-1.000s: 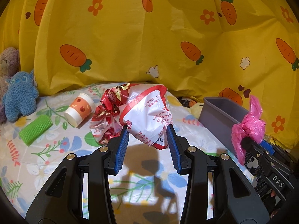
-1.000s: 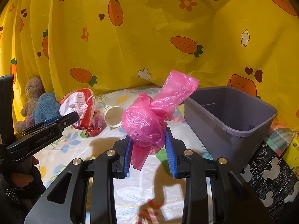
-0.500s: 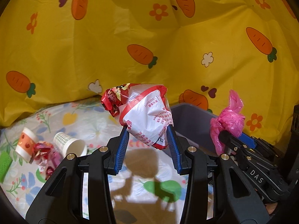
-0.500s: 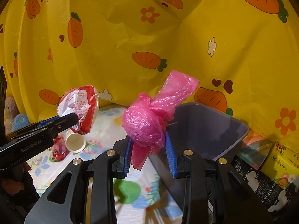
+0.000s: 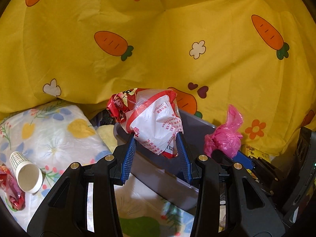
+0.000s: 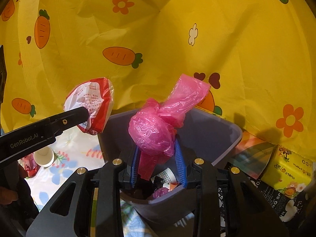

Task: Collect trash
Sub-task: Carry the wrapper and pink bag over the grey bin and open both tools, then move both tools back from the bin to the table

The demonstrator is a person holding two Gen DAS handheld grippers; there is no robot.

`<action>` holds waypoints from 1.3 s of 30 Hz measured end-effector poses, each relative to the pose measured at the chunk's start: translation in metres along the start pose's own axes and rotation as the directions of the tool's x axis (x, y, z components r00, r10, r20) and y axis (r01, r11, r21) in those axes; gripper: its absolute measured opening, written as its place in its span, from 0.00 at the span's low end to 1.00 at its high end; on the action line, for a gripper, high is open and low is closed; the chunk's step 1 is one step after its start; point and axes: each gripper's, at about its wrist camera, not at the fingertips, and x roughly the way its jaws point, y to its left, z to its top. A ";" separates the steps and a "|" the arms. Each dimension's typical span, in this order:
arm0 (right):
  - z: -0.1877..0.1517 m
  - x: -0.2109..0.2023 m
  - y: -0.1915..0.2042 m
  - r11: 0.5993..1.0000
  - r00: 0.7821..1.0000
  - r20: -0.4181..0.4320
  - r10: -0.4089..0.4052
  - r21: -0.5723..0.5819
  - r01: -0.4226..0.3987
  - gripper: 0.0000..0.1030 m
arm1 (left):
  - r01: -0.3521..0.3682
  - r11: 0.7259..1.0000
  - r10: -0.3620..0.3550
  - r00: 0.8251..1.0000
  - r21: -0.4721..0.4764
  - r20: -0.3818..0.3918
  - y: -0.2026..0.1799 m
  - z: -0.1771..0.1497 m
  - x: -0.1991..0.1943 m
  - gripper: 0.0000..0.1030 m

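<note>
My left gripper (image 5: 156, 150) is shut on a crumpled red and white plastic bag (image 5: 156, 122), held up at the near left edge of the grey bin (image 5: 193, 126). In the right wrist view the same bag (image 6: 90, 102) hangs left of the bin (image 6: 221, 130). My right gripper (image 6: 158, 164) is shut on a knotted pink plastic bag (image 6: 154, 130) above the bin's open top. Inside the bin lie a checked paper cup (image 6: 167, 174) and other scraps. From the left wrist view the pink bag (image 5: 223, 140) shows at the right.
A white paper cup (image 5: 25, 173) lies on its side on the floral sheet (image 5: 59, 134), with a red wrapper (image 5: 9, 195) beside it. A yellow carrot-print cloth (image 5: 158, 39) hangs behind. Right of the bin sit a yellow tissue pack (image 6: 290, 173) and a black printed bag (image 6: 276, 197).
Both grippers swung right with their bags, from over the floral sheet to the bin. The soft toys and green sponge have left view; the bin's inside now shows under the pink bag.
</note>
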 end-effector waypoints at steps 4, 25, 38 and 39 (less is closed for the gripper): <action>0.000 0.005 -0.001 1.000 1.000 -0.008 -0.009 -0.001 0.009 0.33 | 0.011 1.000 -0.011 1.000 -0.002 -0.016 -0.001 -0.002 0.010 0.40; -0.005 0.019 -0.006 1.000 0.999 -0.037 -0.029 0.000 0.029 0.36 | 0.082 0.997 -0.082 0.996 -0.002 -0.045 -0.012 -0.007 0.035 0.40; -0.008 0.021 -0.008 1.000 0.999 -0.026 -0.030 0.003 0.030 0.56 | 0.044 0.998 -0.040 0.997 -0.054 0.072 0.007 -0.004 0.009 0.82; -0.008 0.020 -0.008 0.999 0.999 -0.022 -0.031 0.005 0.031 0.57 | 0.033 0.998 -0.029 0.997 -0.062 0.075 0.009 -0.004 0.007 0.83</action>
